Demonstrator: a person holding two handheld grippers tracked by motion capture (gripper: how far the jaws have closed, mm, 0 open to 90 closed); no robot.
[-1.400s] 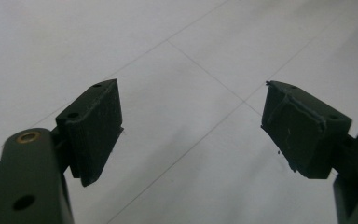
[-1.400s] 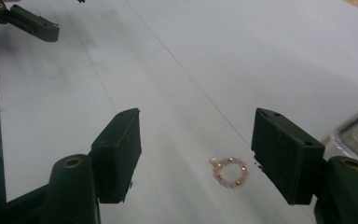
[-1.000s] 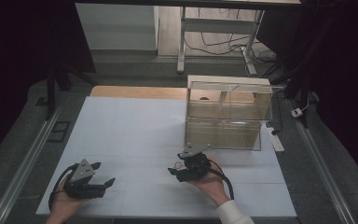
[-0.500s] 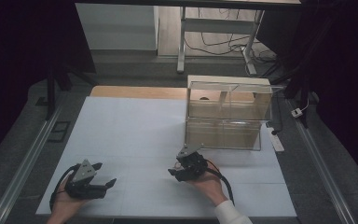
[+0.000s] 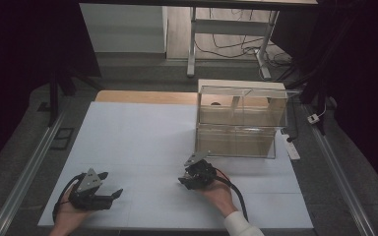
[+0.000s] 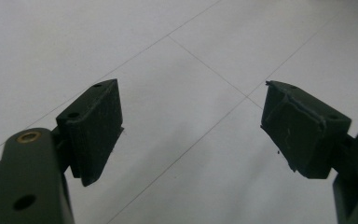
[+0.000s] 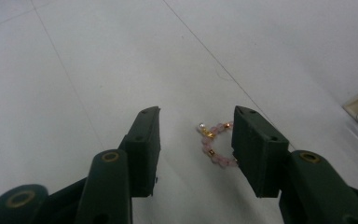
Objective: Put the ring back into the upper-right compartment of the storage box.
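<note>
Right gripper [image 7: 196, 144]: jaws apart, you are creeping forward, straddling the pink bead bracelet [image 7: 214, 144]; a pickup looks imminent.

The left hand [image 5: 69, 212] comes in over the table's near edge toward its near-left corner and holds the left gripper [image 5: 109, 186] low above the surface, its jaws spread wide and pointing right, toward the other hand, with bare table between the pads [image 6: 98, 126]. The right hand [image 5: 220, 192], with a white sleeve [image 5: 238, 227] at the wrist, reaches from the near edge toward the middle of the table and holds the right gripper [image 5: 183, 178] pointing left and slightly away. Its jaws stand partly apart just above the surface, gripping nothing.
</note>
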